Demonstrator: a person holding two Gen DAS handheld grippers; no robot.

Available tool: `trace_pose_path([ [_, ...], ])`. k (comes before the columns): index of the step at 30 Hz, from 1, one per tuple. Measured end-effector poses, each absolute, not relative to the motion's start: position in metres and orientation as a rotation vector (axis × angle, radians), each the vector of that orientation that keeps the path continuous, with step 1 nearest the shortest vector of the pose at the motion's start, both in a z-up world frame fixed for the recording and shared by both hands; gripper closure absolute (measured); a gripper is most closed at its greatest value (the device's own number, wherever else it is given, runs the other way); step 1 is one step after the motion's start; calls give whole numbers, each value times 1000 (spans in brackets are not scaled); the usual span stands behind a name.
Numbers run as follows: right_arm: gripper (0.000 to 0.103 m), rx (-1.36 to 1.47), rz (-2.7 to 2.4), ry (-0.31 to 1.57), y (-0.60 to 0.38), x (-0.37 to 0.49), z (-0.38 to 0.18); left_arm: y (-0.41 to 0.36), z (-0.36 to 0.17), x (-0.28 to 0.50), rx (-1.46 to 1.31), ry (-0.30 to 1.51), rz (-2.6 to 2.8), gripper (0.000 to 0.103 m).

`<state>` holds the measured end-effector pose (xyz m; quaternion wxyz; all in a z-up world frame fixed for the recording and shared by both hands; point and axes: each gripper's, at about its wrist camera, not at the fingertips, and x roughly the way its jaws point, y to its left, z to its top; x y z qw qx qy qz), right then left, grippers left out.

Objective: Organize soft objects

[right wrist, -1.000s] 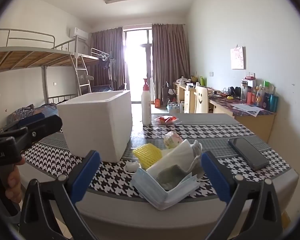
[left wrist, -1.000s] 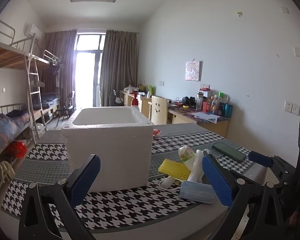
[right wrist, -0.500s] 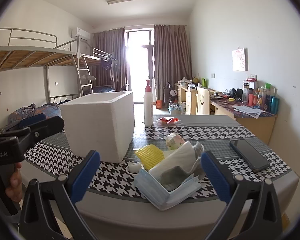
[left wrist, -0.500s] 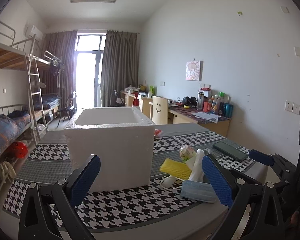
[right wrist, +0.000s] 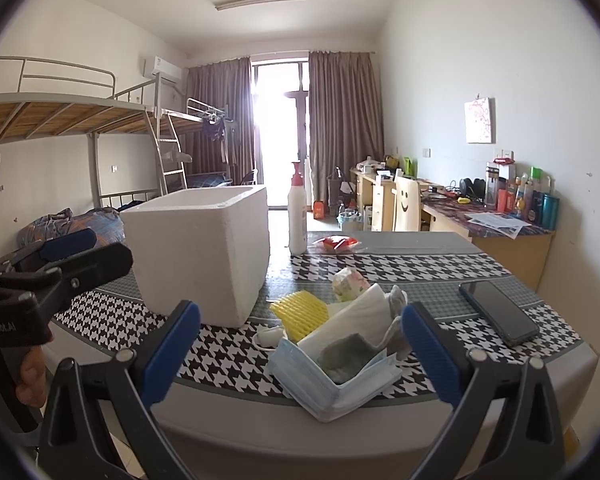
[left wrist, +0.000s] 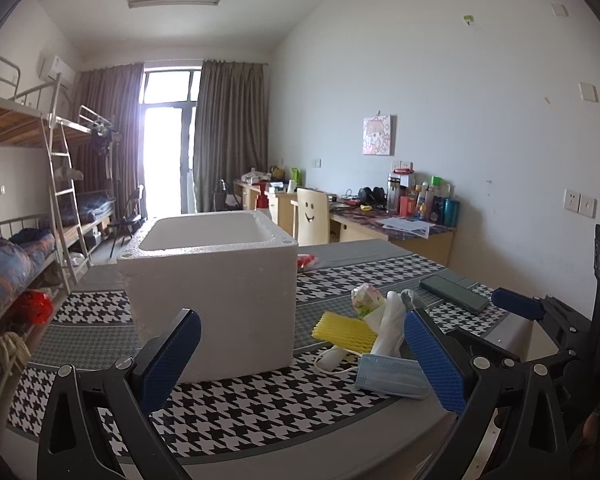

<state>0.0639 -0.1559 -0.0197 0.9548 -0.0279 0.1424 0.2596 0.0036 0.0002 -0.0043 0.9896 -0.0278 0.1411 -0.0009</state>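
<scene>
- While both tools hang off the near table edge, the left gripper point(left wrist: 300, 356) stands spread wide with nothing between its blue pads, framing the white foam box point(left wrist: 216, 292) at frame centre.
- Right gripper point(right wrist: 300, 348) likewise gapes wide and grips nothing; its pads flank the soft pile at lower centre without touching it.
- Pile contents: blue face mask point(right wrist: 332, 376) nearest the table point(right wrist: 260, 424) edge, its corner just overhanging the checked cloth's border; white tissue point(right wrist: 352, 320) and a grey rag point(right wrist: 346, 354) lying on it; yellow foam net point(right wrist: 300, 312) behind; a small floral packet point(right wrist: 350, 282) farthest back.
- Foam box sits left of the pile, open-topped, near but apart from the yellow net.
- Dark phone point(right wrist: 498, 312) lies at right, well apart from the pile, close to the table's right edge.
- Bare checked cloth shows between box front and near edge in the left wrist view.
- White pump bottle point(right wrist: 297, 216) and a red wrapper point(right wrist: 336, 243) stand at the far side.
</scene>
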Motion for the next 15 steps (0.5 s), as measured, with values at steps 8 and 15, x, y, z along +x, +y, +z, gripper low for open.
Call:
trace_pose_path([
  [8, 1, -56, 524, 289, -157, 65, -19, 1, -5, 1, -59, 283, -8, 1],
  [15, 1, -58, 524, 288, -157, 63, -20, 1, -5, 1, -61, 287, -6, 1],
])
